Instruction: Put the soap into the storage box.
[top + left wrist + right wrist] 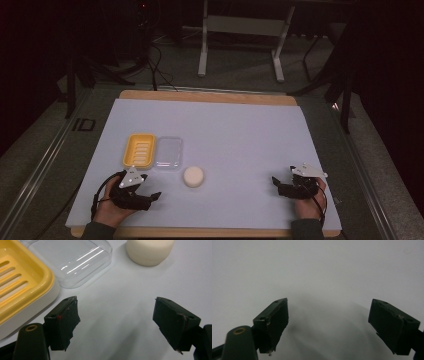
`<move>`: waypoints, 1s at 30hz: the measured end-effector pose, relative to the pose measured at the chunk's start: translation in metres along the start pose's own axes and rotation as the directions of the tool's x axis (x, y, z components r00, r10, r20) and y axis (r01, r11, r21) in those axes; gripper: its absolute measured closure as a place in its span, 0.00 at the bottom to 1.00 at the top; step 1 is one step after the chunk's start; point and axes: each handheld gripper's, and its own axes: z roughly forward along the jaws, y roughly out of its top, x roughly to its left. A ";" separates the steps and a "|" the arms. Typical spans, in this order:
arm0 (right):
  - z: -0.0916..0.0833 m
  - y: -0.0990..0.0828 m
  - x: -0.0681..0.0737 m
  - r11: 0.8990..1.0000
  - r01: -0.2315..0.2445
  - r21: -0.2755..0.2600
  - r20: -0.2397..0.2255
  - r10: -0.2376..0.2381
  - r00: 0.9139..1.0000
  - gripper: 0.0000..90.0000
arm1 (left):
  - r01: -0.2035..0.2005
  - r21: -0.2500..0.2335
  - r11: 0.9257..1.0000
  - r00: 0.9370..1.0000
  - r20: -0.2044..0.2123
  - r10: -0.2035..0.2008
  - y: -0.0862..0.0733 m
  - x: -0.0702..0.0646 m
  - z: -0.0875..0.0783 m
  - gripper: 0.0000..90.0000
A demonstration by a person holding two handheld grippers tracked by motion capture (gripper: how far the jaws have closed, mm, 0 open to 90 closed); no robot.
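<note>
A yellow slotted soap dish lies at the left of the white mat, with a clear plastic lid right beside it. A round cream soap bar sits just in front of the lid. My left gripper rests low at the front left, open, its jaws apart over bare mat; the left gripper view has the left gripper short of the dish, lid and soap. At the front right my right gripper is open over bare mat, nothing between its jaws.
The mat covers a wooden table whose edge shows at the back and front. Beyond the table stand a white frame's legs and cables on a dark floor. A metal rail runs along the left.
</note>
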 end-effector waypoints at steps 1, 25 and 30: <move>-0.001 0.000 -0.001 1.000 -0.001 -0.012 -0.007 0.001 1.000 0.18 | 0.000 0.000 1.000 1.000 0.000 0.000 0.000 0.000 0.000 0.23; -0.007 -0.004 0.002 0.997 0.019 -0.081 0.016 -0.018 1.000 0.20 | -0.138 0.114 0.984 0.990 0.025 0.136 0.023 -0.004 0.016 0.23; -0.007 -0.004 0.002 0.996 0.022 -0.081 0.017 -0.020 1.000 0.20 | -0.154 0.125 0.980 0.988 0.046 0.149 0.029 -0.004 0.022 0.23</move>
